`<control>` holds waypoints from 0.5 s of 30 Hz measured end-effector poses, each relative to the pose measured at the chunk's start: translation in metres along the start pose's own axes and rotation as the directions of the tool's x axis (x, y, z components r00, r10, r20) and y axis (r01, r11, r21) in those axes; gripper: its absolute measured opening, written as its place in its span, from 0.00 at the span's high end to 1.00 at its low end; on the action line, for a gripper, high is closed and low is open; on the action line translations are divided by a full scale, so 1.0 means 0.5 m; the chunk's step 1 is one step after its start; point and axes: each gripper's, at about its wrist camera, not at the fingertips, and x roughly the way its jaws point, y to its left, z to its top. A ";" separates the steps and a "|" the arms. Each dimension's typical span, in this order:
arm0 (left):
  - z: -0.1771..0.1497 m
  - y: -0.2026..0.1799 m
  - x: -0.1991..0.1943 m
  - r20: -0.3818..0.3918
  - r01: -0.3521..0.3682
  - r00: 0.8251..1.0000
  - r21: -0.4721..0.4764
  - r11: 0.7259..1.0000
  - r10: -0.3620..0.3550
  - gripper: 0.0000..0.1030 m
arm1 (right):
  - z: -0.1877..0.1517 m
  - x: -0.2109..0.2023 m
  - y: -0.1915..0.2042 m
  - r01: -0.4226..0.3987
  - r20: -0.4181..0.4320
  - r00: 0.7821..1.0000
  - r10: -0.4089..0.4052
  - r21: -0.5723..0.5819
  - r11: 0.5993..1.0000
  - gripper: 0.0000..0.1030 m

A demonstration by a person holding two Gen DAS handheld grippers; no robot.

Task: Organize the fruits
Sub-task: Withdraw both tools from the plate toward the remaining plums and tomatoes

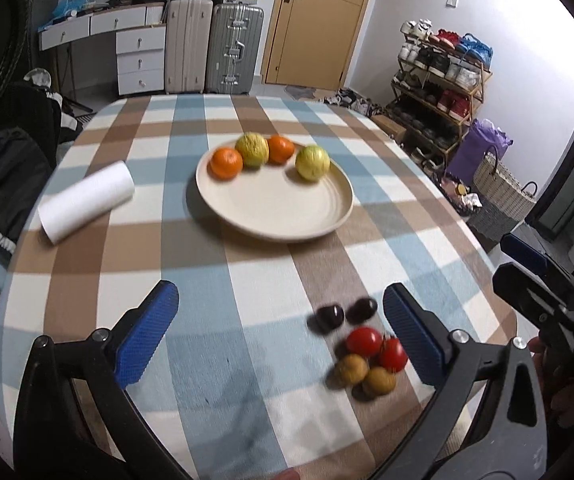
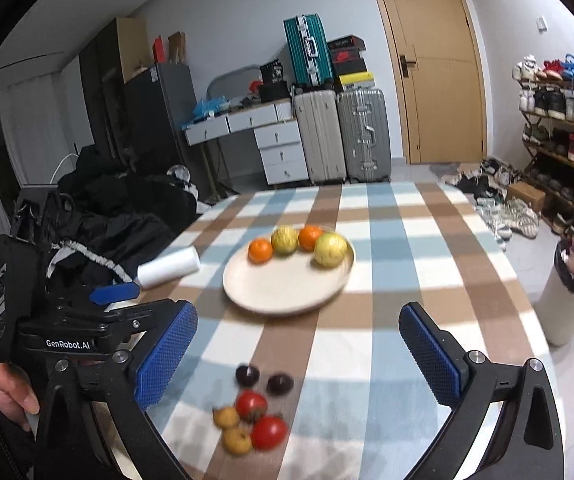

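Both the left gripper [image 1: 281,330] and right gripper [image 2: 297,354] gape wide, empty; small fruits [image 2: 253,412] cluster on the tablecloth [image 2: 367,344] near the plate [image 2: 287,284]; best to centre one tomato [image 2: 251,405] between pads, closing gently.

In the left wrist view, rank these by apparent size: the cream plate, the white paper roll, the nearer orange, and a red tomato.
Largest to smallest:
1. Round cream plate
2. White paper roll
3. Nearer orange and red tomato: these look alike; the tomato sits closer to the camera, so I won't rank them.
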 end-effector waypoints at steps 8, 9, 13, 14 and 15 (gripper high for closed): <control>-0.041 0.019 0.012 -0.029 -0.017 0.999 -0.028 0.999 0.017 0.01 | -0.082 -0.010 0.008 -0.046 -0.051 0.998 0.048 0.038 0.998 0.00; -0.048 0.023 0.015 -0.036 -0.018 0.999 -0.035 0.999 0.017 0.01 | -0.093 -0.007 0.013 -0.050 -0.060 0.997 0.052 0.037 0.998 0.00; -0.062 0.030 0.018 -0.047 -0.022 0.999 -0.042 0.999 0.020 0.01 | -0.136 0.008 0.031 -0.063 -0.105 0.992 0.066 0.035 0.997 0.00; -0.063 0.031 0.018 -0.049 -0.024 0.999 -0.042 0.999 0.022 0.01 | -0.148 0.012 0.037 -0.070 -0.122 0.990 0.074 0.034 0.997 0.00; -0.066 0.031 0.018 -0.051 -0.025 0.998 -0.041 0.999 0.023 0.01 | -0.155 0.015 0.040 -0.072 -0.128 0.989 0.076 0.032 0.997 0.00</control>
